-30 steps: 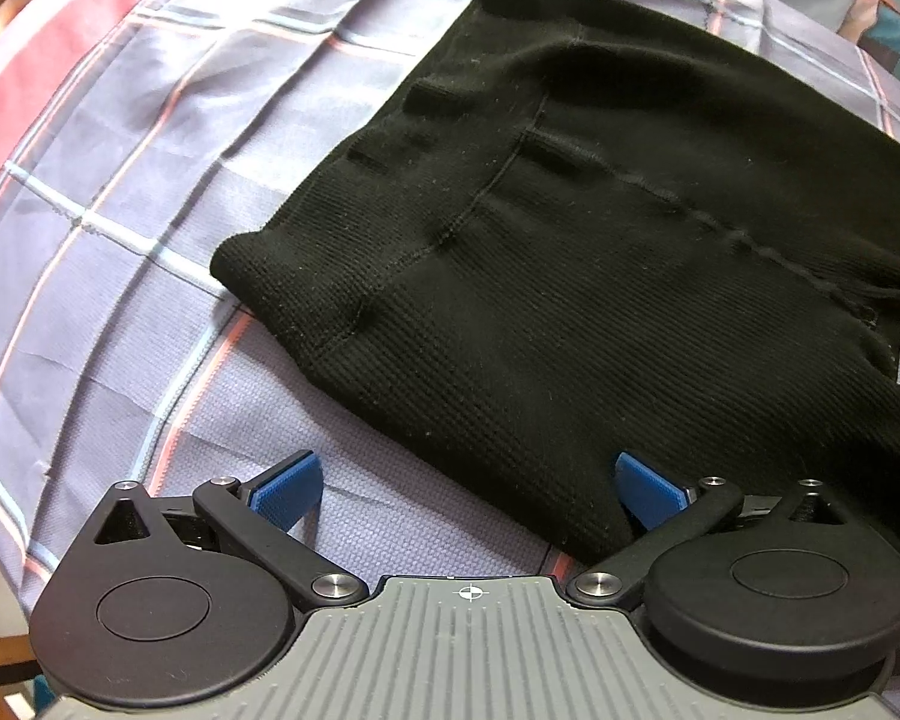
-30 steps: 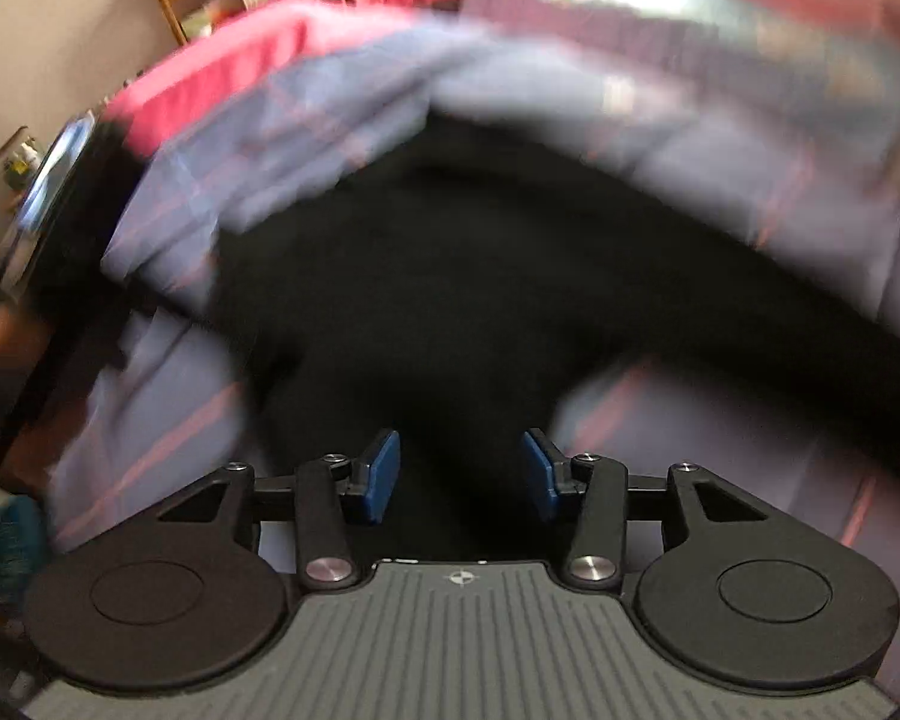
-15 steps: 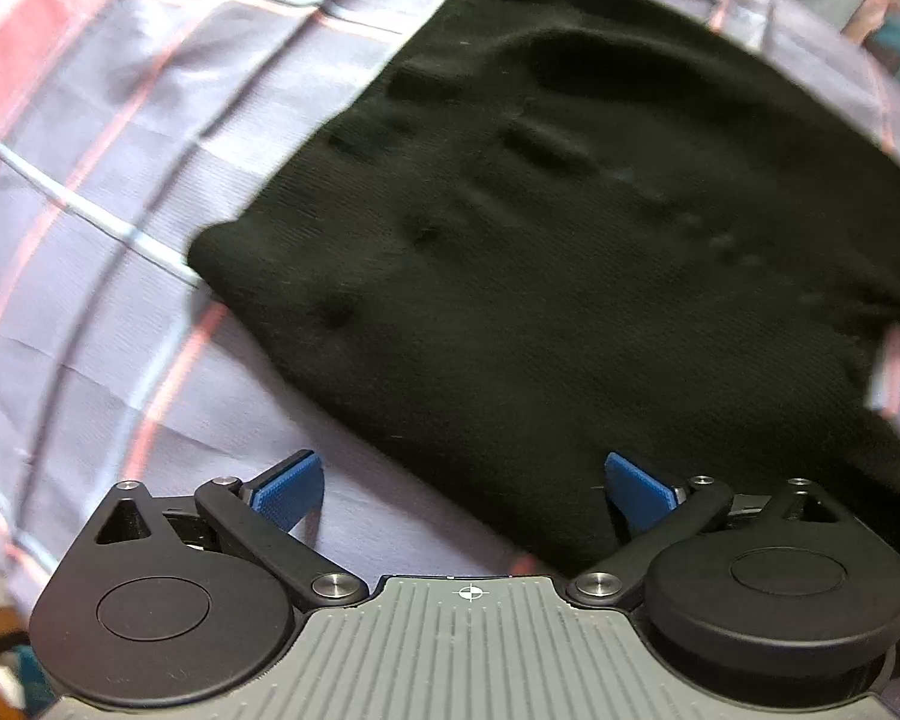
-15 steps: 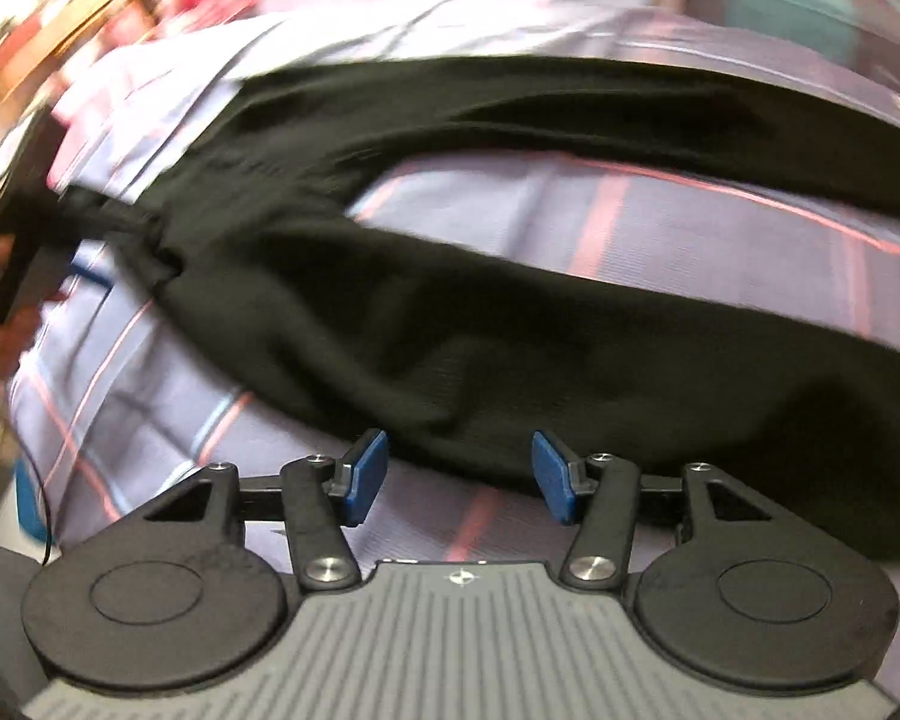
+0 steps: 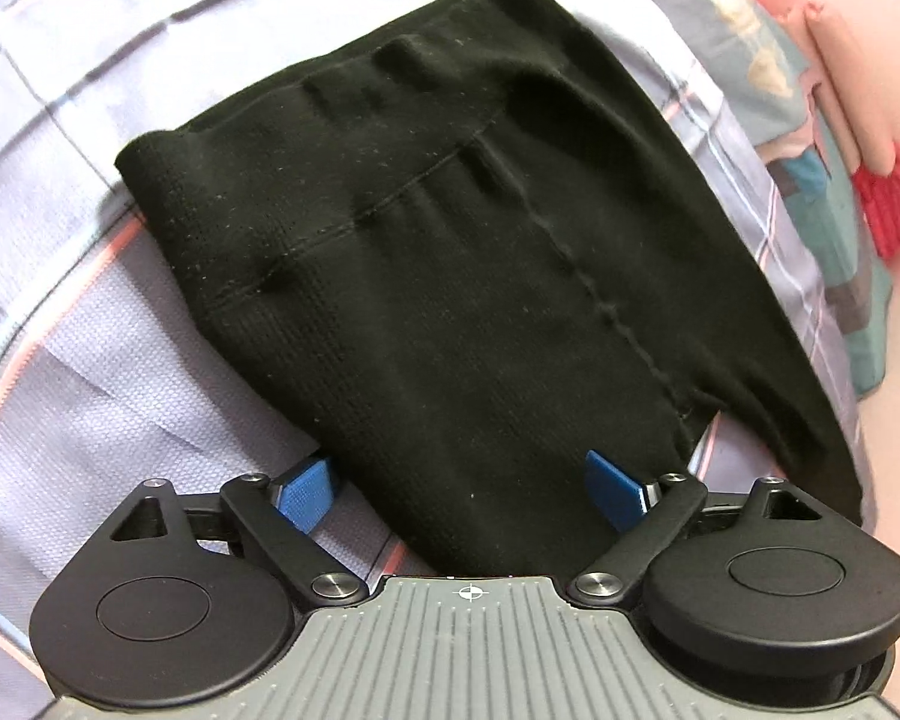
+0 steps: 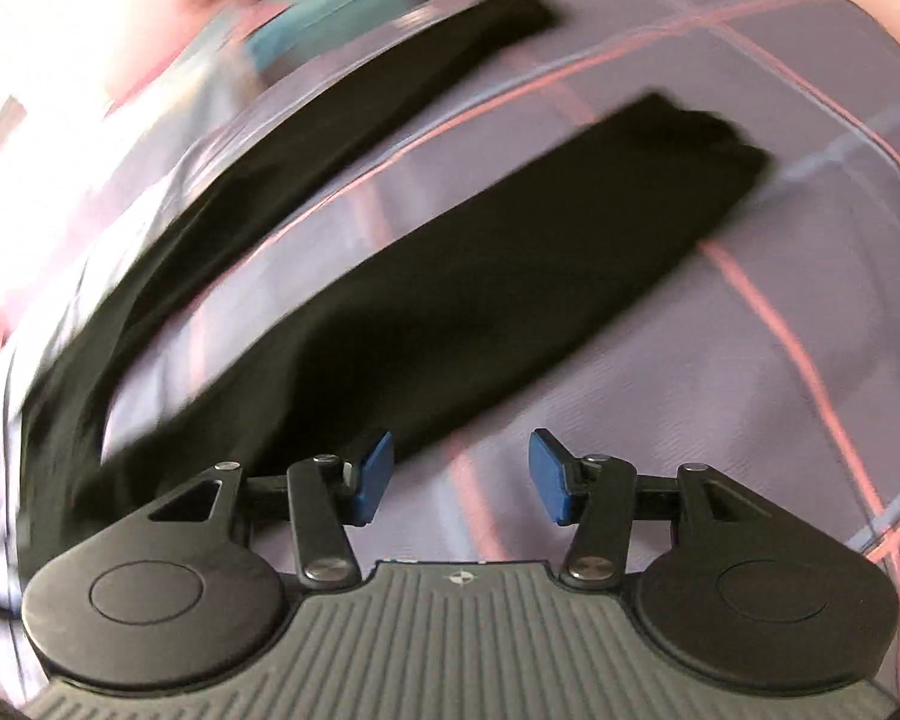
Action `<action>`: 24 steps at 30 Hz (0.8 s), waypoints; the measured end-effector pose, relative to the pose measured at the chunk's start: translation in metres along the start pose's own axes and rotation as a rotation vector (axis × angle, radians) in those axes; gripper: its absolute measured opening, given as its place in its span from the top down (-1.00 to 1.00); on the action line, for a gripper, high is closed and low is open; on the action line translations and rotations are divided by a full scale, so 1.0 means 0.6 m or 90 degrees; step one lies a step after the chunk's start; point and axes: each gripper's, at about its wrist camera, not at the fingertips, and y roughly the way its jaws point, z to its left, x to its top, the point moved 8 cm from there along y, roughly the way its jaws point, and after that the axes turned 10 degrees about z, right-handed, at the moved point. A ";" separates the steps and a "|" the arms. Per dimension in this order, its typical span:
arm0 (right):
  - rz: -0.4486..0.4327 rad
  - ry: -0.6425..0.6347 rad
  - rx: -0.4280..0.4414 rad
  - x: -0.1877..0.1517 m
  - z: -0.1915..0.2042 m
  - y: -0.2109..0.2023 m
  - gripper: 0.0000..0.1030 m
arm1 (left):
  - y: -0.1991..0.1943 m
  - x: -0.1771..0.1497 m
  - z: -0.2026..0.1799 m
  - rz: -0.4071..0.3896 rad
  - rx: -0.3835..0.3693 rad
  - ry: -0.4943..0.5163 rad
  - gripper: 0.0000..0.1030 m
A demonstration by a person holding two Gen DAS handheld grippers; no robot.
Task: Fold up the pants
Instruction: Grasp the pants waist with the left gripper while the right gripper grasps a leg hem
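Black ribbed pants [image 5: 462, 252] lie flat on a lilac plaid bedsheet [image 5: 84, 360]. The left wrist view shows the waistband end and crotch seam. My left gripper [image 5: 459, 492] is open, its blue pads straddling the near edge of the pants' upper part, just above the cloth. The right wrist view, blurred, shows the two legs [image 6: 480, 300] spread apart, running up and to the right. My right gripper [image 6: 459, 477] is open and empty over the sheet, its left pad beside the near leg's edge.
The plaid sheet [image 6: 750, 360] covers the bed. A pink pillow or blanket [image 5: 870, 90] with a teal patterned cloth and a red piece [image 5: 894, 210] lies at the right beyond the pants.
Both grippers swung: the left one turned toward the waistband and came closer over the pants. The right one moved along the legs toward the cuffs. Both stayed open.
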 end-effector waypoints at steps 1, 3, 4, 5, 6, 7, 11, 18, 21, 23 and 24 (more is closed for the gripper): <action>-0.004 0.034 0.007 0.010 -0.014 0.007 -0.10 | 0.002 0.002 -0.003 -0.004 -0.007 -0.011 -1.00; -0.019 0.092 0.041 0.029 -0.032 0.017 -0.07 | -0.003 0.002 -0.001 -0.017 -0.024 -0.032 -1.00; -0.030 0.102 0.059 0.039 -0.038 0.019 -0.08 | -0.005 0.004 -0.002 -0.024 -0.029 -0.036 -1.00; -0.034 0.102 0.061 0.047 -0.038 0.022 -0.07 | -0.006 0.006 -0.003 -0.030 -0.033 -0.038 -1.00; -0.036 0.097 0.055 0.055 -0.037 0.027 -0.04 | -0.006 0.008 -0.003 -0.033 -0.032 -0.042 -1.00; -0.038 0.091 0.052 0.061 -0.035 0.030 0.00 | -0.008 0.008 -0.003 -0.034 -0.029 -0.049 -1.00; -0.032 0.085 0.038 0.072 -0.031 0.048 0.75 | -0.005 0.012 0.016 -0.036 -0.025 -0.083 -0.89; -0.039 0.067 0.075 0.095 -0.013 0.014 0.86 | -0.039 0.029 -0.001 -0.071 -0.046 -0.076 -0.63; -0.059 0.054 0.124 0.147 0.025 -0.013 0.86 | -0.067 0.061 -0.042 -0.097 -0.066 -0.048 -0.63; -0.074 0.034 0.143 0.188 0.054 -0.023 0.86 | -0.077 0.089 -0.073 -0.112 -0.069 -0.025 -0.61; -0.075 0.027 0.151 0.214 0.071 -0.022 0.86 | -0.079 0.107 -0.089 -0.118 -0.068 -0.013 -0.61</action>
